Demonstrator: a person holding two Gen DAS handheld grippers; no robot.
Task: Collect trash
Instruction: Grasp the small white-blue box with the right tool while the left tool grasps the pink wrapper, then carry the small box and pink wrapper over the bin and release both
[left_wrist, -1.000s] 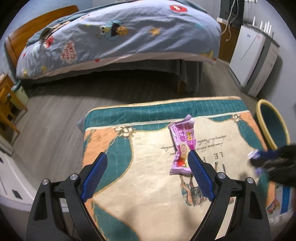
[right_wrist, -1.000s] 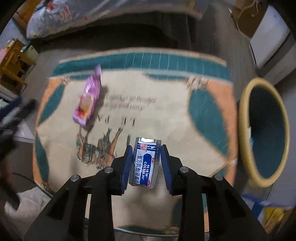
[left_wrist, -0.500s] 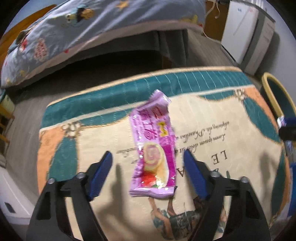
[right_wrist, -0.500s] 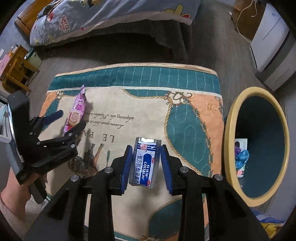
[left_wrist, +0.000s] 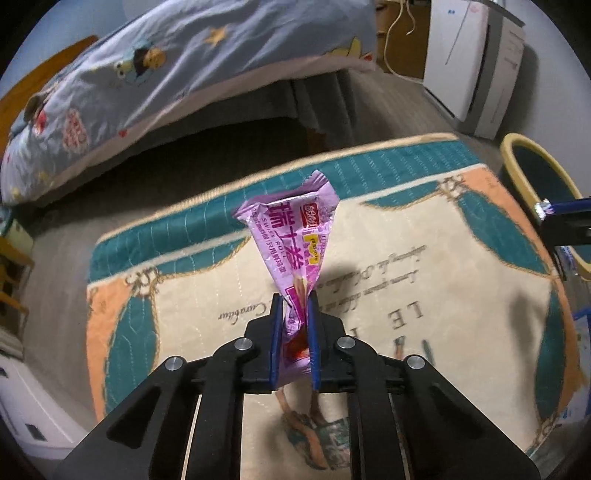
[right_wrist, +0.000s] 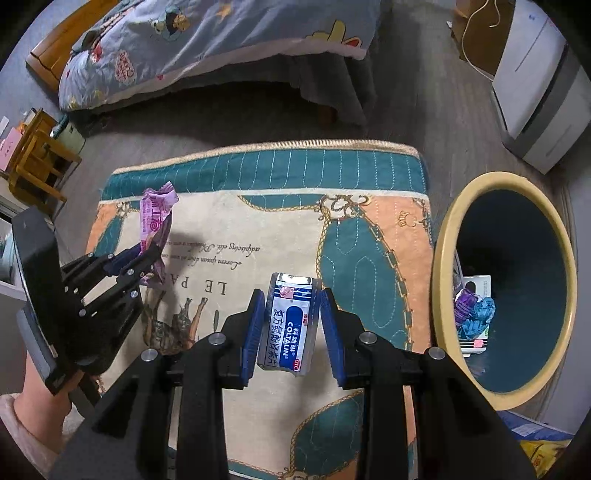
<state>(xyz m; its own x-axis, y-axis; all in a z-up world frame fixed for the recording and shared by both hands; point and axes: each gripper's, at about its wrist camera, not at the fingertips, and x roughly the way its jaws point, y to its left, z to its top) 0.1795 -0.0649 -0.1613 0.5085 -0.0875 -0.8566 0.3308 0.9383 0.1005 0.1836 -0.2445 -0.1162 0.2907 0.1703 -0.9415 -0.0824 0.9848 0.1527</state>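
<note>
My left gripper (left_wrist: 293, 314) is shut on a pink snack wrapper (left_wrist: 295, 229) and holds it up above the rug; the wrapper's top fans out past the fingertips. The same gripper and wrapper (right_wrist: 155, 218) show at the left of the right wrist view. My right gripper (right_wrist: 291, 314) is shut on a white and blue medicine box (right_wrist: 288, 325), held over the rug, left of the trash bin. The yellow-rimmed teal bin (right_wrist: 443, 258) lies tilted at the right with several pieces of trash (right_wrist: 474, 314) inside; it also shows in the left wrist view (left_wrist: 517, 162).
A teal, orange and cream rug (right_wrist: 258, 221) covers the grey floor. A bed with a cartoon quilt (left_wrist: 184, 74) stands behind it. A white appliance (right_wrist: 535, 92) is at the back right, a wooden stool (right_wrist: 33, 162) at the left.
My left gripper moved onto the pink wrapper, shut on it and lifted it off the rug. My right gripper kept the box and moved a little toward the bin.
</note>
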